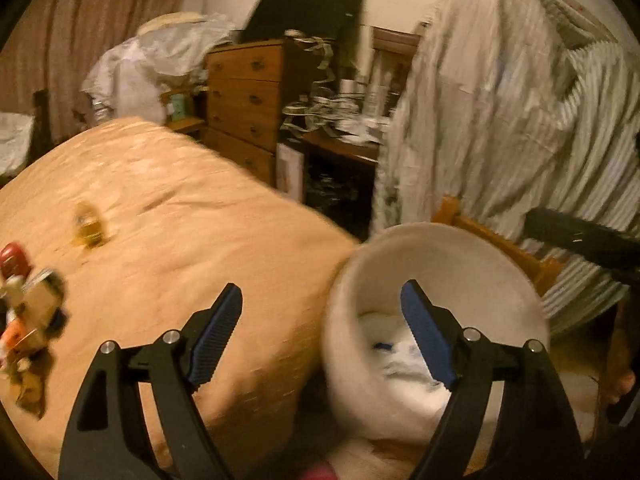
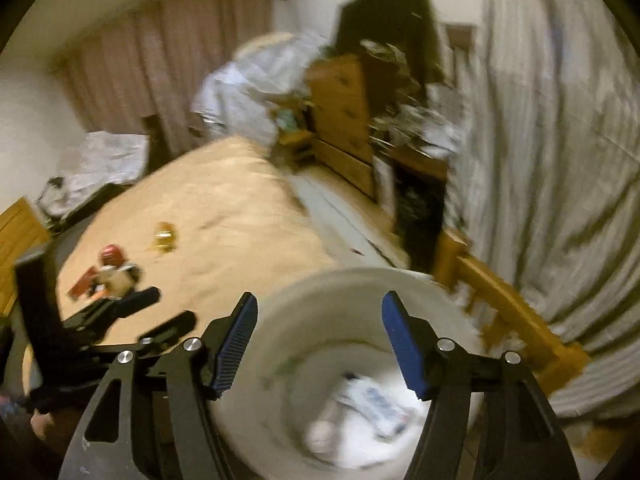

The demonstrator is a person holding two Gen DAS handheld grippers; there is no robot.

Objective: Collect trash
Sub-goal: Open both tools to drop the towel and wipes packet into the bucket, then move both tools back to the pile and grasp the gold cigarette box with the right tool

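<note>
A white round bin [image 1: 348, 280] [image 2: 360, 280] stands beside the bed's corner, with white and blue wrappers [image 2: 372, 408] [image 1: 404, 364] lying in its bottom. My right gripper [image 2: 320, 340] hangs open right above the bin's mouth, nothing between its blue pads. My left gripper [image 1: 322, 332] is open too, one finger over the bed and the other over the bin. It also shows at the left in the right wrist view as the left gripper [image 2: 160, 312]. On the bedspread lie a yellow wrapper [image 1: 90, 228] [image 2: 163, 236] and a pile of trash with a red lid [image 1: 24, 296] [image 2: 110, 276].
The tan bedspread [image 1: 180, 220] fills the left. A wooden bed frame [image 2: 512, 312] runs behind the bin. A striped cloth [image 1: 520, 120] hangs at the right. A wooden dresser [image 1: 248, 92] and a cluttered dark desk [image 1: 340, 148] stand at the back wall.
</note>
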